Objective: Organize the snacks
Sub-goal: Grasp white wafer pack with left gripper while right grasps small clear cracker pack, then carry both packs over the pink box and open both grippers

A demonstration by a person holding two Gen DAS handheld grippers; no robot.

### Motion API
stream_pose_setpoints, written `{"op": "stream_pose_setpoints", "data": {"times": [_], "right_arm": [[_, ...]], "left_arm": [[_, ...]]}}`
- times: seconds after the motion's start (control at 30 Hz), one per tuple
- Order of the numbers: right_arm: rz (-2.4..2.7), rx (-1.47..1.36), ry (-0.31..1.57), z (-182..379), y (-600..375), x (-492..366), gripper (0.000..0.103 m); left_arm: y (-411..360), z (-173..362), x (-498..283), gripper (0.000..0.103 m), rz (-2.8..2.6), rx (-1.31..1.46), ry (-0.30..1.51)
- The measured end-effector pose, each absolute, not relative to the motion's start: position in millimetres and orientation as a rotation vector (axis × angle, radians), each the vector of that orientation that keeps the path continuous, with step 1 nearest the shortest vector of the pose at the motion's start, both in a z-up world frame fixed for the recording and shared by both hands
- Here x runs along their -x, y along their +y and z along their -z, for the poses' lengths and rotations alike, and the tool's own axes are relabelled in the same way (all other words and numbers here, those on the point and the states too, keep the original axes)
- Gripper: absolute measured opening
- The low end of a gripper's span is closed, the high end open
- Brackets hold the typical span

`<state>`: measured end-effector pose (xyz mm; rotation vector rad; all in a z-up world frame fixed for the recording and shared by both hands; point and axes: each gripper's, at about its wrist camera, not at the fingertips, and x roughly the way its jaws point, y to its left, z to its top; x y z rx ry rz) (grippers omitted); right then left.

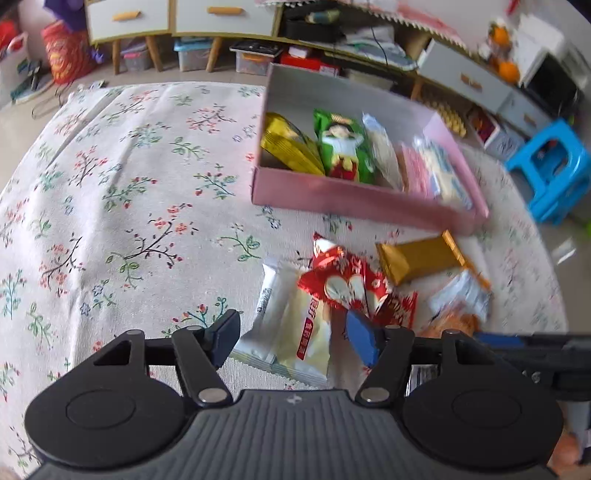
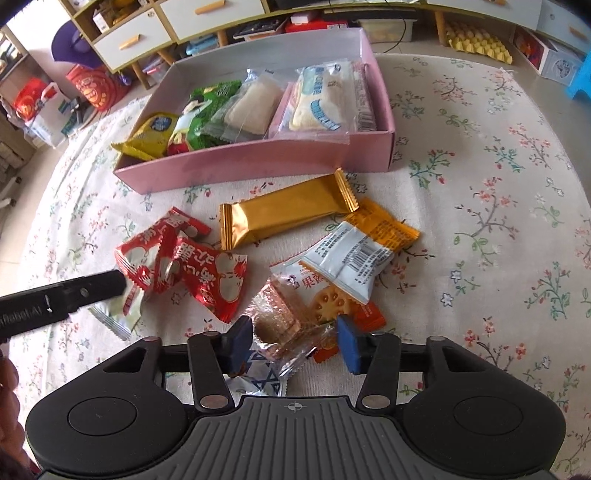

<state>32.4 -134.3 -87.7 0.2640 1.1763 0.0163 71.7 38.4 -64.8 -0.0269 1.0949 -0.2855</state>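
Observation:
A pink box (image 1: 354, 206) (image 2: 236, 166) holds several snack packs on the floral cloth. Loose snacks lie in front of it: a gold bar (image 2: 284, 212) (image 1: 417, 258), red packets (image 2: 184, 266) (image 1: 343, 280), a white-and-cream pack (image 1: 295, 325), an orange-and-white pack (image 2: 354, 258) and a clear-wrapped pack (image 2: 284, 325). My left gripper (image 1: 295, 338) is open with its jaws on either side of the white-and-cream pack. My right gripper (image 2: 295, 341) is open around the clear-wrapped pack. The left gripper's finger (image 2: 92, 288) shows in the right wrist view by the red packets.
Cabinets with drawers (image 1: 155, 18) and storage boxes (image 1: 255, 61) stand behind the table. A blue stool (image 1: 554, 170) is at the right. The floral cloth (image 1: 129, 192) stretches to the left of the box.

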Motion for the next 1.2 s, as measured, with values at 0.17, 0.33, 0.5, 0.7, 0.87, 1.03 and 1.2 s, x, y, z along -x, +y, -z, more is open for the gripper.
{"op": "stream_pose_setpoints", "data": {"times": [0.17,0.33,0.5,0.7,0.87,1.03,1.2], "right_arm": [[-0.041,-0.273,1.156,83,-129,-31,0.032],[-0.04,-0.294,1.145,79,-132,-30,0.029],[-0.04,-0.328,1.127,72,-136,-29,0.025],[-0.047,-0.362,1.097,63,-142,-26,0.021],[-0.045,-0.375,1.091,62,-145,-25,0.021],[-0.042,-0.4,1.071,57,-149,-24,0.021],[-0.032,-0.43,1.046,51,-158,-22,0.021]], "left_arm": [[26,75,-74,0.059,0.283,-0.046,1.096],[22,81,-75,0.046,0.263,-0.086,1.104],[22,76,-71,0.041,0.265,-0.111,1.083],[39,61,-68,0.04,0.276,-0.009,1.073],[52,46,-70,0.04,0.278,0.075,1.042],[56,41,-72,0.04,0.27,0.109,1.024],[64,32,-72,0.04,0.274,0.146,0.989]]}}
